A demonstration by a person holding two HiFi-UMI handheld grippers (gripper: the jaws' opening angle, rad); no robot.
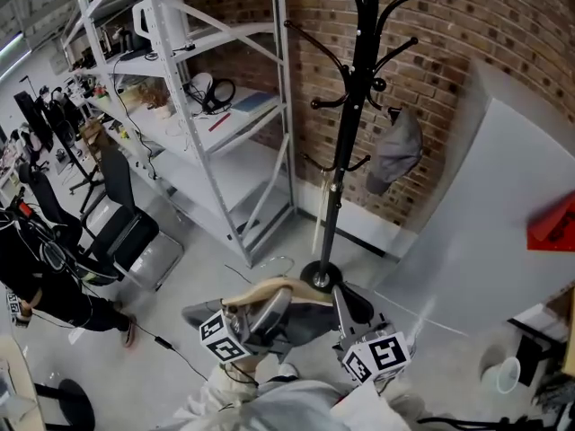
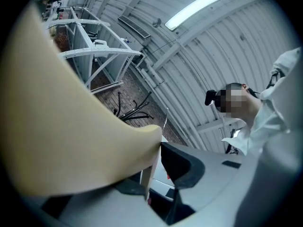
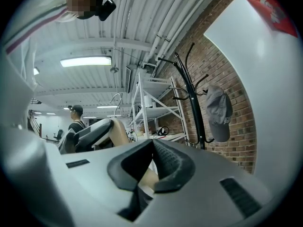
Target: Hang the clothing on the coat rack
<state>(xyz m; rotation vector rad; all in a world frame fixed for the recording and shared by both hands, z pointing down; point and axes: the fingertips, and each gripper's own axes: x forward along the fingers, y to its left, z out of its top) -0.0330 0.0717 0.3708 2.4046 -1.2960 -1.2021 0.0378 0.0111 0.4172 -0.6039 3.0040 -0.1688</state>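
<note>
Both the left gripper (image 2: 158,156) and right gripper (image 3: 152,150) are pinching beige clothing (image 2: 71,126) at lower centre, under the coat rack (image 1: 362,61).

No legible txt. Red sign (image 3: 273,14), cap (image 3: 219,111): print too blurred.

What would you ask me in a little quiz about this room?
1. True or false: a cap hangs on the rack.
2. What is the left gripper holding? A: hanger. B: shoe. C: cup.
3. Fill in: the wall behind the rack is made of ____.

Key: 1 true; 2 A; 3 brick.
</note>
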